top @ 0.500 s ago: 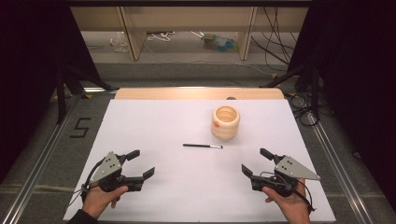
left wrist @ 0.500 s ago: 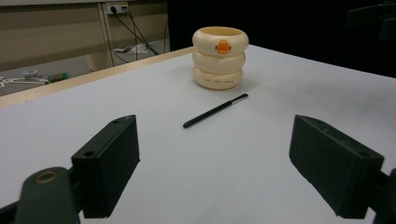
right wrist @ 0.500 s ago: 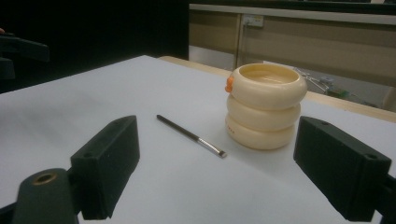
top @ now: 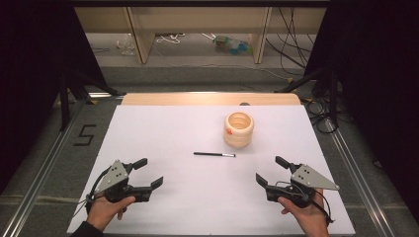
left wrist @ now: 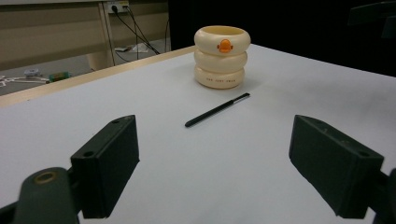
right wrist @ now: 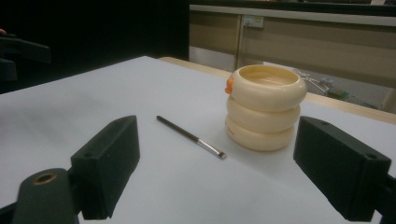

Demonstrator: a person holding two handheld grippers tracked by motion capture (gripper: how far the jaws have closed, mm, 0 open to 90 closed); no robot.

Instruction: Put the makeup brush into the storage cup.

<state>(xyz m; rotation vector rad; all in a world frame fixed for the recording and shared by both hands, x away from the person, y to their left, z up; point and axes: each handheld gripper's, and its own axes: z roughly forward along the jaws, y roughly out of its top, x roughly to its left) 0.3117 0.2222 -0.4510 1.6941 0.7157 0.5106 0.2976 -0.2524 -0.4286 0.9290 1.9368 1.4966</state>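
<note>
In the lower left of the high view, the left hand-held gripper (top: pixel 152 172) is held low over the white desk (top: pixel 163 133), its jaws spread wide with nothing between them. At the centre of that frame a thin black brush (top: pixel 214 154) is laid flat on the desk, well apart from both grippers, its pale tip pointed right toward the cream ringed holder (top: pixel 238 130), which is stood upright just above and to the right of it. In the lower right the right hand-held gripper (top: pixel 271 169) is likewise seen wide open and empty, held low over the desk.
</note>
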